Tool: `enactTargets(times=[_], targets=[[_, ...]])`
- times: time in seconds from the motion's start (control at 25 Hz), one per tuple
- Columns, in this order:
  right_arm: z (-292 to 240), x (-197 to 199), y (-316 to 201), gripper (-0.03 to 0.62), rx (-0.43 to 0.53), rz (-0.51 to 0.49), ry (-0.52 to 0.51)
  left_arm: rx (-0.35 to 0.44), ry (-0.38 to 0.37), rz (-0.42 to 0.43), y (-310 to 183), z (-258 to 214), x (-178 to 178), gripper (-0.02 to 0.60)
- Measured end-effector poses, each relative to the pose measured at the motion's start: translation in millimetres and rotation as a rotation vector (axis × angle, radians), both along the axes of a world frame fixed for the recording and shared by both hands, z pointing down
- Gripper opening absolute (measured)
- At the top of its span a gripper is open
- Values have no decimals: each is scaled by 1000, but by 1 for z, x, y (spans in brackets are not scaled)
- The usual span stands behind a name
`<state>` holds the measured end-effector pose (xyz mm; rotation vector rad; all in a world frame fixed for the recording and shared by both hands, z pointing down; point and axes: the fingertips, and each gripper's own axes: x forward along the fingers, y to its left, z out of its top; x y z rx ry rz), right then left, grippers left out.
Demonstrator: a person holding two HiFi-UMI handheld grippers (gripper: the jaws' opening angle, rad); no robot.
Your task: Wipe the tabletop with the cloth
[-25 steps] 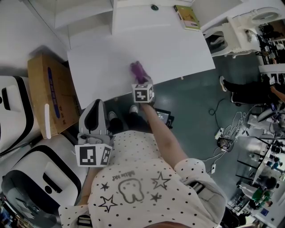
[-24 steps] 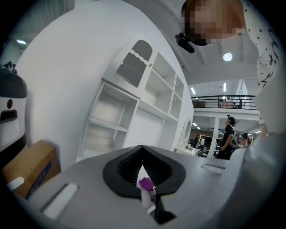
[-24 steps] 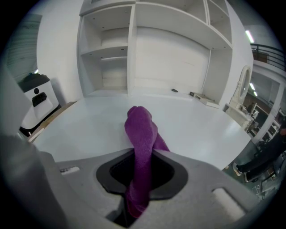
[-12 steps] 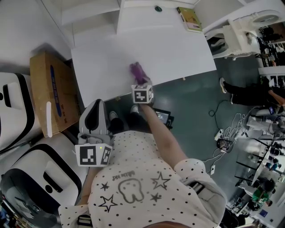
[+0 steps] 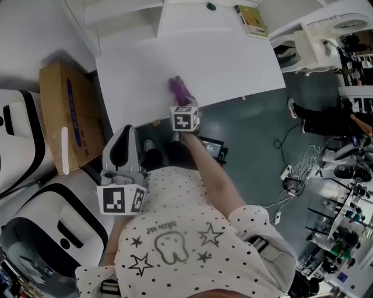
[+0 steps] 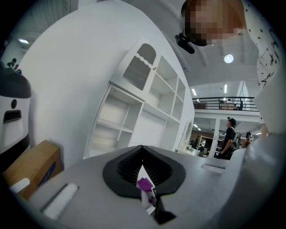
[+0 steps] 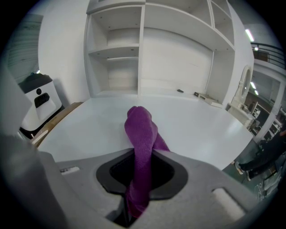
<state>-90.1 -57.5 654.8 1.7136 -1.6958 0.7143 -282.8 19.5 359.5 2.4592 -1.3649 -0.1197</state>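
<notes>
Noting layout, left to right, from the head view. The cardboard box (image 5: pixel 63 110) stands on the floor beside the table's left edge. Next comes the left gripper (image 5: pixel 125 131), held off the table in front of the person's torso. In its own view the jaws meet at the tips with nothing gripped.

Centre: the right gripper (image 5: pixel 182 103) is clamped on the purple cloth (image 5: pixel 179 89), which lies over the near edge of the white tabletop (image 5: pixel 233 58), left of the middle. In the right gripper view the cloth rises from the jaws as one bunched fold.

Judgement on the wipe:
- Tip the right gripper down so the fold lies broad on the surface, not on its end.
- Keep the clamp firm and the hard jaw tips off the tabletop.
- Sweep in overlapping lanes from the near edge toward the shelves.
- Stop short of the book (image 5: pixel 252 14) at the far right corner.

Unclear:
- Neither view settles whether the cloth is touching the surface or is just above it.
- The marker cube covers the right jaws in the head view.
- The cloth's lower end disappears into the gripper's throat.
- No dirt or marks show on the tabletop.
- The small dark item (image 5: pixel 211 6) at the far edge is too small to name.
</notes>
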Motion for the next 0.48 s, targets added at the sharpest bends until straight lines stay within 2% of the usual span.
enactTargets(times=[0.48], targets=[[0, -32, 3, 61, 0, -55, -6, 1, 1, -27, 3, 0, -15, -5]])
